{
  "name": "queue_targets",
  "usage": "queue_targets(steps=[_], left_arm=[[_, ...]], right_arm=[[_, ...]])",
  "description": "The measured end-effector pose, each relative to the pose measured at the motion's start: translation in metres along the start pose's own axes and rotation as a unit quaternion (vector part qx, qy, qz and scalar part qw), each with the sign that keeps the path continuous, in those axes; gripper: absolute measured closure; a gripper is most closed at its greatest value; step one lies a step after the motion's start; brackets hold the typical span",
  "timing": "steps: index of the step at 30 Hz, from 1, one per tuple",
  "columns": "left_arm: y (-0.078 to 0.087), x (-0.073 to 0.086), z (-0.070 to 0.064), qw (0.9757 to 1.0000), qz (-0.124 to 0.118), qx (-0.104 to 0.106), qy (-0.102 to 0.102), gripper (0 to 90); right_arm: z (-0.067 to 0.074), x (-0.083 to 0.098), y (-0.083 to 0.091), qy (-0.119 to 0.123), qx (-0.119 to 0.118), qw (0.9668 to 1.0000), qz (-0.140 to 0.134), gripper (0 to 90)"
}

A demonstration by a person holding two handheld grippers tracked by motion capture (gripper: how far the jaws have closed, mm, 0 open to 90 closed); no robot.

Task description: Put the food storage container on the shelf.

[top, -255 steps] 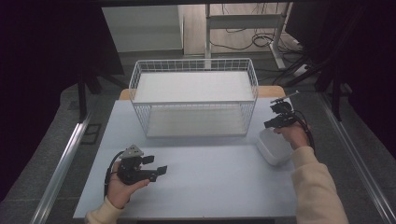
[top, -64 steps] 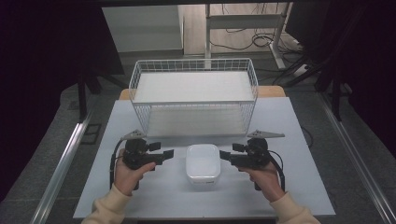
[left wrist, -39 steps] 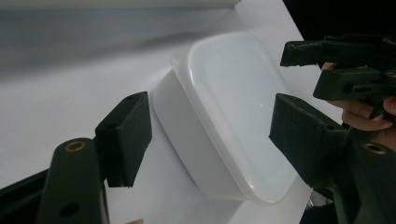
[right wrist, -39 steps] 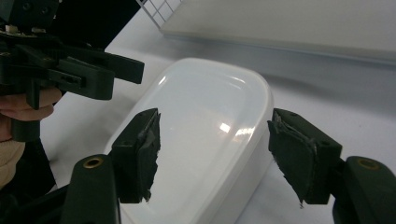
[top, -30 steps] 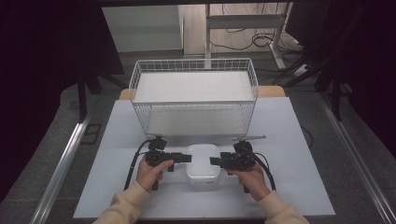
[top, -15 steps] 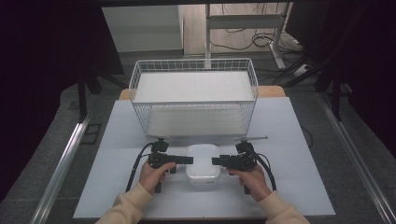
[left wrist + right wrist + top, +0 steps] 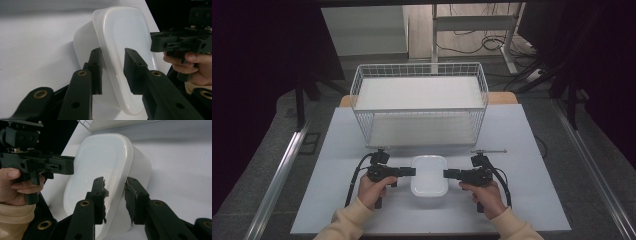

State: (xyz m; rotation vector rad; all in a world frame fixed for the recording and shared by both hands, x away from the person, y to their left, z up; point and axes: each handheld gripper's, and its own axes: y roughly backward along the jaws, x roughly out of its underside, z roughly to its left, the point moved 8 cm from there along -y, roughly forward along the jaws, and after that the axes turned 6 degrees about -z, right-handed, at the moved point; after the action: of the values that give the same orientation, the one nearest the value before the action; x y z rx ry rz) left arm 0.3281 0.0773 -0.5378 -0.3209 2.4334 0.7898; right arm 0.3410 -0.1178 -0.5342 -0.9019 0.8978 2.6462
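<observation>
Landmark: a white lidded container (image 7: 428, 174) is set on the pale surface (image 7: 332, 150), just in front of the wire basket (image 7: 419, 102).
Left gripper: the left gripper (image 7: 409, 172) is brought to the container's left edge; in the left gripper view the rim (image 7: 110, 62) is seen between the pads (image 7: 96, 67).
Right gripper: the right gripper (image 7: 449, 174) is placed at the container's opposite edge, the rim straddled by its jaws in the right gripper view (image 7: 113, 195).
Change: a second ago both grippers were already at the container's sides; since then the jaws of both have just been closing on the lid's rim, with the rim between them.
Grip state: on each side a thin gap is still seen between pads and rim, so neither gripper is judged to be clamped yet.
Container position: unchanged from a second ago, flat on the surface.
Meaning: a two-sided hold on the rim is judged nearly secured; a lift toward the basket, or removal of the lid, appears to be prepared.
</observation>
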Motion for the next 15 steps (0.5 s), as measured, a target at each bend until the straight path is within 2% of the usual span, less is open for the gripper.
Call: queue_targets(steps=[3, 9, 13, 15], left_arm=[[0.004, 0.001, -0.003, 0.9998, -0.003, -0.006, -0.019, 71.2], [0.01, 0.002, -0.009, 0.9989, -0.015, -0.01, -0.043, 74.4], [0.013, 0.001, -0.012, 0.9983, -0.022, -0.01, -0.052, 77.1], [0.014, 0.001, -0.011, 0.9983, -0.021, -0.011, -0.054, 77.7]], right_arm=[[0.004, 0.001, 0.003, 0.003, -0.004, 1.0, 0.0, 72.3], [0.01, 0.004, 0.01, 0.009, -0.017, 0.9998, -0.007, 77.1], [0.013, 0.004, 0.013, 0.017, -0.017, 0.9997, -0.007, 79.4], [0.015, 0.004, 0.013, 0.029, -0.011, 0.9995, -0.008, 79.5]])
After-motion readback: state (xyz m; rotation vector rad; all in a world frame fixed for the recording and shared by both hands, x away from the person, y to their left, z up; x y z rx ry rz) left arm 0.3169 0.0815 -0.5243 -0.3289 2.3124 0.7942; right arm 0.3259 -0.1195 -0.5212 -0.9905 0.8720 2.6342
